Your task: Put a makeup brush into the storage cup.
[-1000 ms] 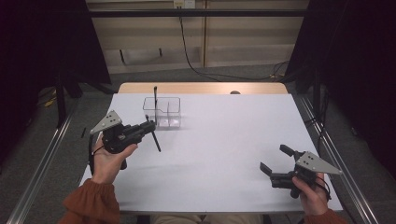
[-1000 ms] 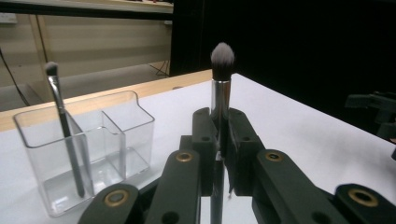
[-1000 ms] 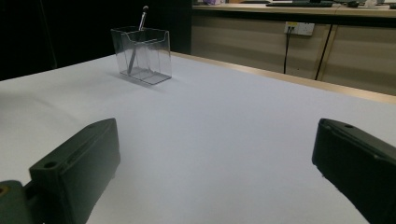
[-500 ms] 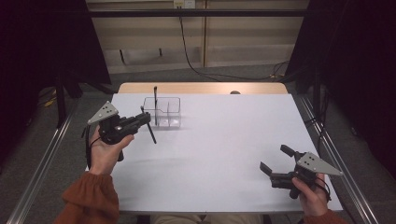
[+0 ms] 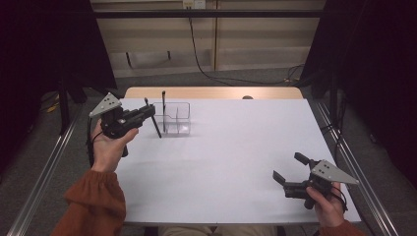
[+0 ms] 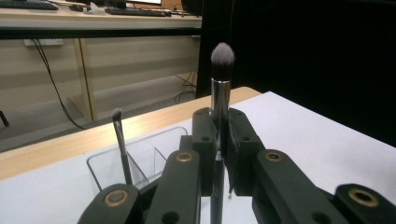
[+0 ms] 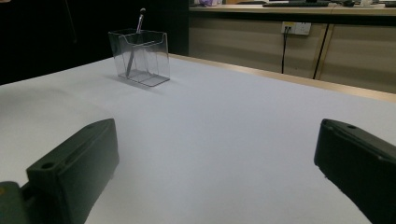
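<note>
While the makeup brush point(image 6: 220, 84) is clamped upright in the left gripper point(image 5: 145, 112) just beside the clear organizer point(image 5: 178, 118), it should be lowered handle-first into an empty compartment; the right gripper point(image 5: 291, 169) is held open, well apart.

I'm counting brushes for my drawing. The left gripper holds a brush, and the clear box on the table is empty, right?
Not quite. The left gripper does hold a brush, but the clear box is not empty: a thinner brush stands in it, as the left gripper view shows.
</note>
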{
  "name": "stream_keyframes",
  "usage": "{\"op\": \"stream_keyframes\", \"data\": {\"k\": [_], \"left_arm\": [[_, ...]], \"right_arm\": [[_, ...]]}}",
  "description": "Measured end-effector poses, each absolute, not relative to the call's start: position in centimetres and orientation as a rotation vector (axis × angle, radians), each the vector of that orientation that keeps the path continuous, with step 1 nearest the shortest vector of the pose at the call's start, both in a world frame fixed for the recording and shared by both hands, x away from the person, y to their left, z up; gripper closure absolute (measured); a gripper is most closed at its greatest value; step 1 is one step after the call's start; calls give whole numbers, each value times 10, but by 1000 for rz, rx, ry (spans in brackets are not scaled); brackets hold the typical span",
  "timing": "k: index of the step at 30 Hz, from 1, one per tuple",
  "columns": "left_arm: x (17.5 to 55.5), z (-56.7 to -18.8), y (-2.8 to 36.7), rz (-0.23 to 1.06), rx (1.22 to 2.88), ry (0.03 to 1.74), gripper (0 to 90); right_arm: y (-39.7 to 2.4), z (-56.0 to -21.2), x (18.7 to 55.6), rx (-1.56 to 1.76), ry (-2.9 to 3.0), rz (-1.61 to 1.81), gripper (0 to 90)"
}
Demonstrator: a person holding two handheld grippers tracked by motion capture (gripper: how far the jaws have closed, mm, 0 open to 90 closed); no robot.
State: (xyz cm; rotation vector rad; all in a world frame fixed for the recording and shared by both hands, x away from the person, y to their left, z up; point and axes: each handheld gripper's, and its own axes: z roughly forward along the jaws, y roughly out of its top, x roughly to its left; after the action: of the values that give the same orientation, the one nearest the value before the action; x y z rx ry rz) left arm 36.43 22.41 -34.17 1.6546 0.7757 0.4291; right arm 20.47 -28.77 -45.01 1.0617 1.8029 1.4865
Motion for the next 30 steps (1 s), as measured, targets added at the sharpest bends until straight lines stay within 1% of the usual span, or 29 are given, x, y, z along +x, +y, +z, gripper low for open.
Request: {"op": "stream_keyframes", "data": {"k": [6, 14, 30], "left_arm": [[378, -333, 223, 452, 1644, 783, 837], [393, -334, 222, 468, 1649, 804, 837], [423, -324, 220, 550, 1627, 852, 838]], "right_arm": [[-288, -450, 205, 1060, 1802, 1488, 0], [-287, -450, 204, 1061, 1799, 1491, 0], [-285, -450, 203, 1057, 1803, 1498, 0]]}}
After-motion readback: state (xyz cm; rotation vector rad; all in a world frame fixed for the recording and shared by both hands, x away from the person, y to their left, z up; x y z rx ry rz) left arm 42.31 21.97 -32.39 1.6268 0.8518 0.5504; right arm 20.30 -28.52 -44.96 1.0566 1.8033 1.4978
